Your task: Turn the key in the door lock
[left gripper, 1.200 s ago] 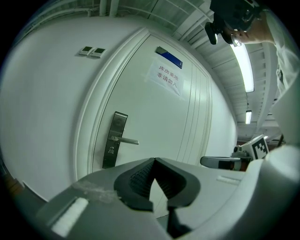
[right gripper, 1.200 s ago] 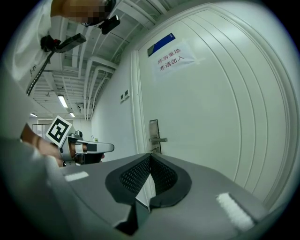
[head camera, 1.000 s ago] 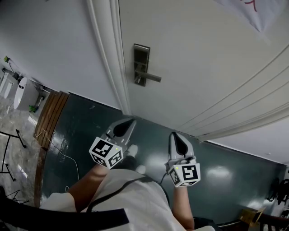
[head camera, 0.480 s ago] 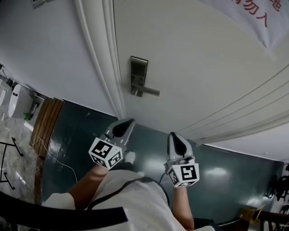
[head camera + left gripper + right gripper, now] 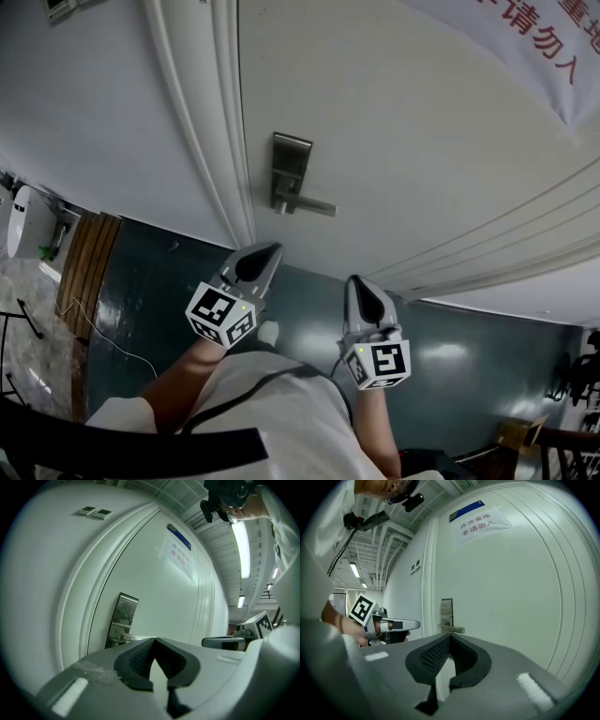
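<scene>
A steel lock plate (image 5: 291,167) with a lever handle (image 5: 315,206) is mounted on the white door (image 5: 412,141), close to its left edge. I cannot make out a key on it. My left gripper (image 5: 269,250) is held level, a short way in front of the door and below the lock; its jaws are shut and empty. My right gripper (image 5: 353,281) hangs beside it to the right, shut and empty too. The left gripper view shows the plate (image 5: 122,619) ahead of the left gripper (image 5: 154,640). In the right gripper view the handle (image 5: 453,629) lies just beyond the right gripper (image 5: 449,635).
The moulded door frame (image 5: 220,141) runs left of the lock, with plain wall (image 5: 84,94) beyond it. A paper notice (image 5: 511,42) with red print hangs on the door. The floor (image 5: 159,281) is dark green. A wooden strip (image 5: 82,267) and a cable (image 5: 103,328) lie at left.
Both grippers have moved forward toward the door, side by side. In the head view the lock plate now sits lower and looks larger. Neither gripper's jaws have changed.
</scene>
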`<action>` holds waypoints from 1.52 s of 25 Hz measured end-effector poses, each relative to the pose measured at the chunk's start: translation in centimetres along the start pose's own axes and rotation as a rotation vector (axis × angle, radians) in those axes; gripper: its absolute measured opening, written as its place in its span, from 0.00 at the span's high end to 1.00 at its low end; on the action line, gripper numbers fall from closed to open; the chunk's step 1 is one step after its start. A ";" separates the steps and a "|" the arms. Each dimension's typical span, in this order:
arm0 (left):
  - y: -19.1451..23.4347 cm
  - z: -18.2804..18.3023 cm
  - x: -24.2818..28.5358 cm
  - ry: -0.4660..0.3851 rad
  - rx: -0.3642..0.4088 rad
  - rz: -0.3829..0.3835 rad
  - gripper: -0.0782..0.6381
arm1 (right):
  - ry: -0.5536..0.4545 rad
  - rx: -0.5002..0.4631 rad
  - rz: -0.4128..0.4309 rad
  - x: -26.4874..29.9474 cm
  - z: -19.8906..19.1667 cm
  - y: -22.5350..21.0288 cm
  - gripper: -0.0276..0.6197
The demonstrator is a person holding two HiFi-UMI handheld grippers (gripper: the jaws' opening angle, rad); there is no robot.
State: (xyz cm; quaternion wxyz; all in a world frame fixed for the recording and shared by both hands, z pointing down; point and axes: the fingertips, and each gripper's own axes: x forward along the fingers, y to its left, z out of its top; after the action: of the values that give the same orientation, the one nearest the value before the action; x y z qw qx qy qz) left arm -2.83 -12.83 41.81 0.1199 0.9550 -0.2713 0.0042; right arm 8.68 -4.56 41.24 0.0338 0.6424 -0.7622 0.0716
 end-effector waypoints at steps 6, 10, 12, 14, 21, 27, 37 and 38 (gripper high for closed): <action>2.1 0.0 0.4 0.011 0.002 -0.010 0.88 | 0.019 -0.003 -0.011 1.7 -0.5 0.5 0.94; 3.3 -0.2 0.2 0.018 0.008 -0.013 0.88 | 0.014 -0.012 -0.008 3.1 -0.1 1.0 0.94; 4.1 -0.3 0.3 0.018 0.005 -0.011 0.88 | 0.014 -0.012 -0.006 3.9 -0.1 1.2 0.94; 4.7 -0.4 0.2 0.020 0.003 -0.006 0.88 | 0.019 -0.012 0.000 4.4 -0.2 1.6 0.94; 5.7 -1.1 0.6 0.055 0.086 0.021 0.88 | 0.021 -0.023 0.032 5.9 0.4 2.0 0.94; 6.3 -3.2 1.6 0.145 0.329 0.067 0.88 | 0.022 -0.035 0.064 6.8 0.6 1.4 0.94; 6.7 -6.1 5.8 0.265 0.799 0.140 0.83 | 0.028 -0.045 0.124 8.1 -0.2 0.8 0.95; 6.9 -6.3 6.3 0.271 0.845 0.147 0.82 | 0.025 -0.049 0.135 8.2 -0.1 0.8 0.94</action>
State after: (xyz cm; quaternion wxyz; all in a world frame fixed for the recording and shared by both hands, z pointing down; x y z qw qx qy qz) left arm -0.74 -20.34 49.96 -0.2467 0.8891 -0.2949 0.2484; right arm 6.50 -12.38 42.46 0.0539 0.5876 -0.8049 0.0630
